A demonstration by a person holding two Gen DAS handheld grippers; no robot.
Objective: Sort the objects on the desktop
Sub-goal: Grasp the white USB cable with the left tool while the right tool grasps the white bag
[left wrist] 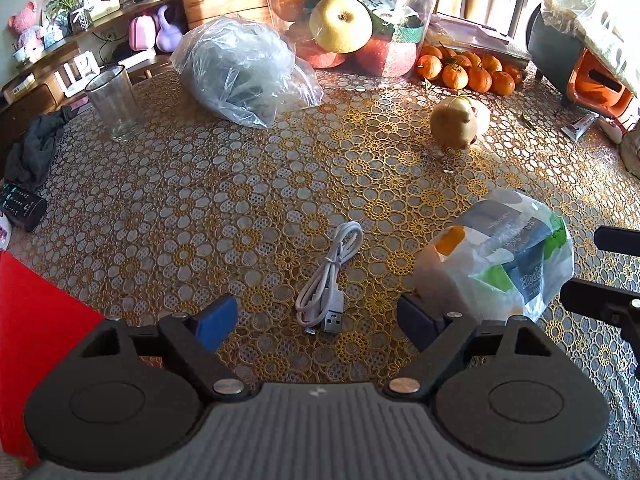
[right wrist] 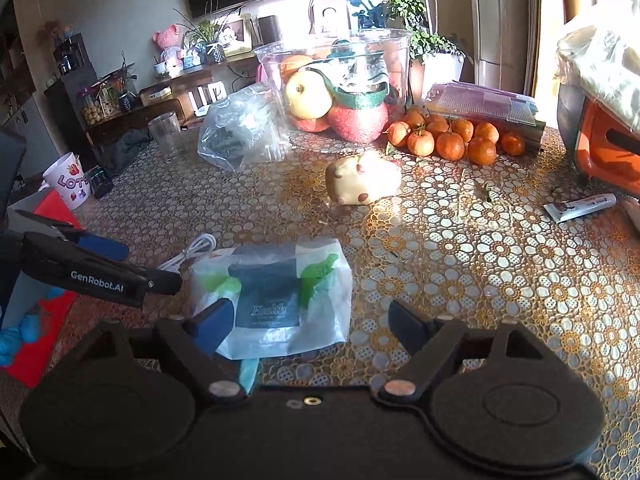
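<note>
A coiled white USB cable [left wrist: 326, 280] lies on the lace tablecloth just ahead of my open, empty left gripper [left wrist: 318, 322]; its loop also shows in the right wrist view [right wrist: 192, 250]. A white plastic bag with green and dark print [left wrist: 504, 260] lies to the cable's right, beside my left gripper's right finger. In the right wrist view the bag [right wrist: 276, 300] sits between the fingers of my open right gripper [right wrist: 308, 326], nearer the left finger. My left gripper's fingers [right wrist: 104, 248] appear at the left there. A cream pig-shaped toy [left wrist: 460, 122] [right wrist: 362, 180] stands farther back.
A clear bowl of fruit [left wrist: 352, 20], loose tangerines [left wrist: 468, 70], a crumpled clear bag [left wrist: 240, 68] and a glass [left wrist: 114, 102] line the far side. A tube [right wrist: 580, 206] lies at right, an orange appliance [right wrist: 608, 152] behind it. A mug [right wrist: 68, 180] and red box [left wrist: 36, 320] stand at left.
</note>
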